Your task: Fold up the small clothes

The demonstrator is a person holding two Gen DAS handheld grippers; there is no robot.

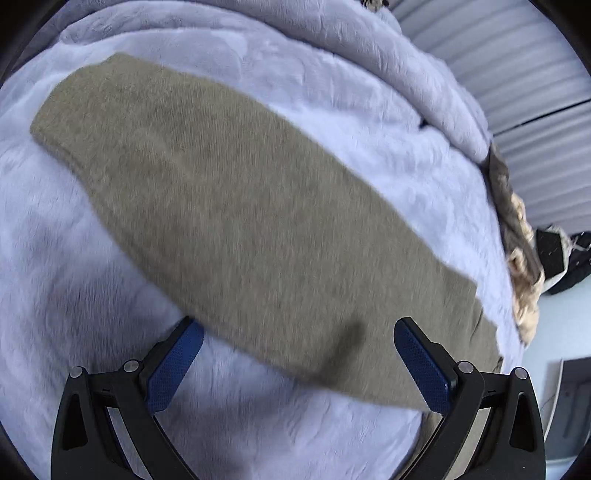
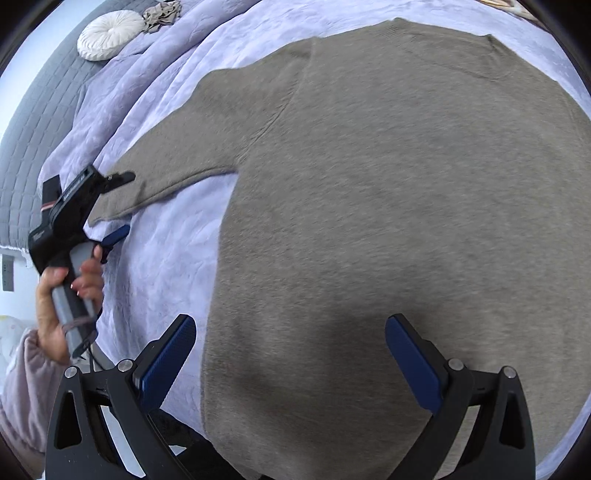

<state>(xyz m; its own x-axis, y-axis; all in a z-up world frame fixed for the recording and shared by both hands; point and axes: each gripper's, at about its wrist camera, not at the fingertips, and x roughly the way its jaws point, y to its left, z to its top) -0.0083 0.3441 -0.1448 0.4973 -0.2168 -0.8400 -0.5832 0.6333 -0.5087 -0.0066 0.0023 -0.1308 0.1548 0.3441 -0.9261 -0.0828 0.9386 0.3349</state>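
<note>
A pale lilac plush blanket (image 2: 162,122) covers the bed, rumpled into soft ridges toward the far side. Beyond it lies a grey quilted coverlet (image 2: 40,110), and on that a round white pleated cushion (image 2: 110,34) with a crumpled beige cloth (image 2: 162,16) just beside it. Off the bed's other edge, striped window blinds (image 1: 517,66) hang above a heap of tan, fluffy fabric (image 1: 521,266).

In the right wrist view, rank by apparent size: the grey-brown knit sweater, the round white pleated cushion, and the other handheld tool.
Largest to smallest, as they appear:
1. Grey-brown knit sweater, fills most of the view.
2. Left tool, with its black body and grey handle.
3. Round white pleated cushion.
The cushion lies much farther away, so its true size relative to the tool is unsure.
</note>
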